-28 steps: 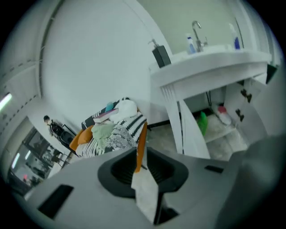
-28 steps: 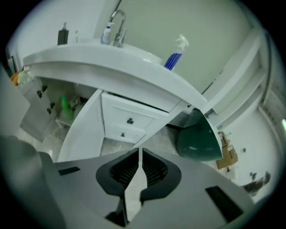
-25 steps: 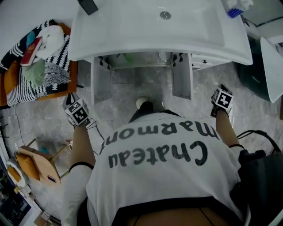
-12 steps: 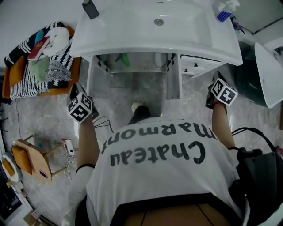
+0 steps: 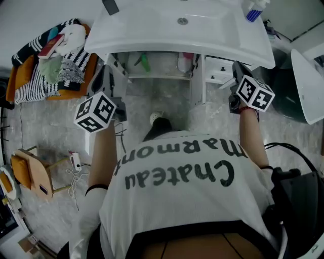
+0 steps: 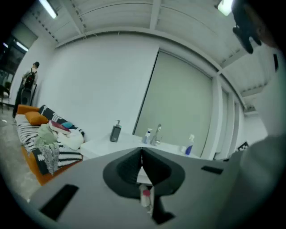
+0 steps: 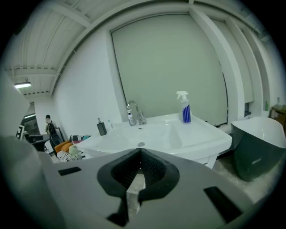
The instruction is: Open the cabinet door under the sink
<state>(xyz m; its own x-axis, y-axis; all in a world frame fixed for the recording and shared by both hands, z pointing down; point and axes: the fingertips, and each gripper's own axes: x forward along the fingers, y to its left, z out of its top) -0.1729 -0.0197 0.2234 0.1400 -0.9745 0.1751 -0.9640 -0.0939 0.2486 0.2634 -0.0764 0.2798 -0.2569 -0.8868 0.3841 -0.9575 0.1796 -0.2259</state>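
Cabinet doors [image 5: 198, 81] open (head view only).

One sink [image 5: 167, 30]. Below it: two cabinet doors [image 5: 197, 81]. On its top: one tap [image 7: 132, 112], one spray bottle [image 7: 186, 107], one soap dispenser [image 7: 102, 127]. Beside it: one dark tub [image 7: 257, 147].

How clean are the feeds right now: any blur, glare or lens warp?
Head view: sharp, evenly lit; white sink basin nearly washed out, edges bowed by the wide lens. Left gripper view: soft, dark-ringed, ceiling strip light glaring. Right gripper view: crisper; white spray bottle with blue stripes reads clearly, walls curve.
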